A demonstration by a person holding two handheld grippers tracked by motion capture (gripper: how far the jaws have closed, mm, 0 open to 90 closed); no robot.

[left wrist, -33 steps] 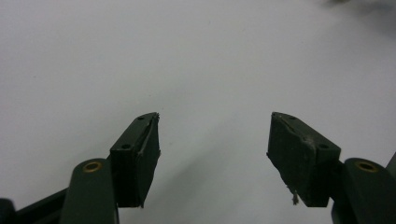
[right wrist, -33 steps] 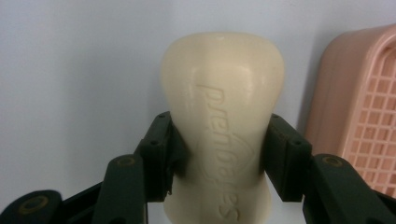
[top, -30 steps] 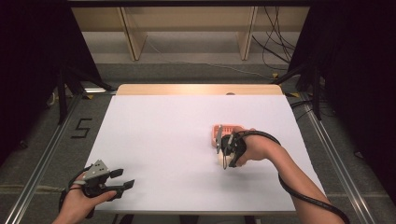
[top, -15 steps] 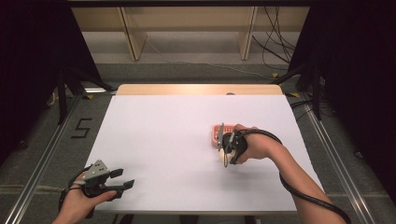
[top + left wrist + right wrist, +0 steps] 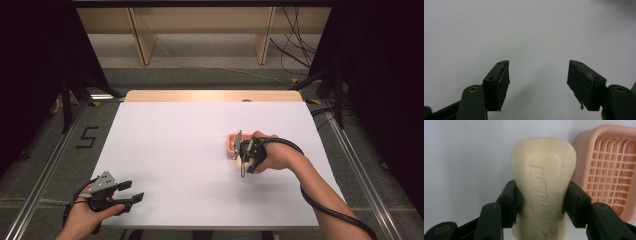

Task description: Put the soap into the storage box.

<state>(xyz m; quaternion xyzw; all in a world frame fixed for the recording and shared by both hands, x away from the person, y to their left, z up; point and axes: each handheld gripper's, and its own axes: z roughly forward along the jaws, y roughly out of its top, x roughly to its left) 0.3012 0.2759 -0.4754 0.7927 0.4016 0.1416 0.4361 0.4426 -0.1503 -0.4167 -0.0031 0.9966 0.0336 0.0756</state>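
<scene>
Item: right gripper (image 5: 541,202). My jaws clamp the waist of a cream soap bar (image 5: 543,185), one pad on each narrow side. Change since a second ago: none to note; grip and hand hold as they were, the bar just beside the pink soap dish (image 5: 614,170), not in it. I judge the placing yet to come.

Item: soap bar. Smooth, rounded, waisted, with raised lettering along its face; likely slippery.

Item: soap dish. Gridded floor, empty, on the white table (image 5: 170,150).

Item: left gripper (image 5: 539,75). Jaws wide, holding nothing, well apart at the near edge.
</scene>
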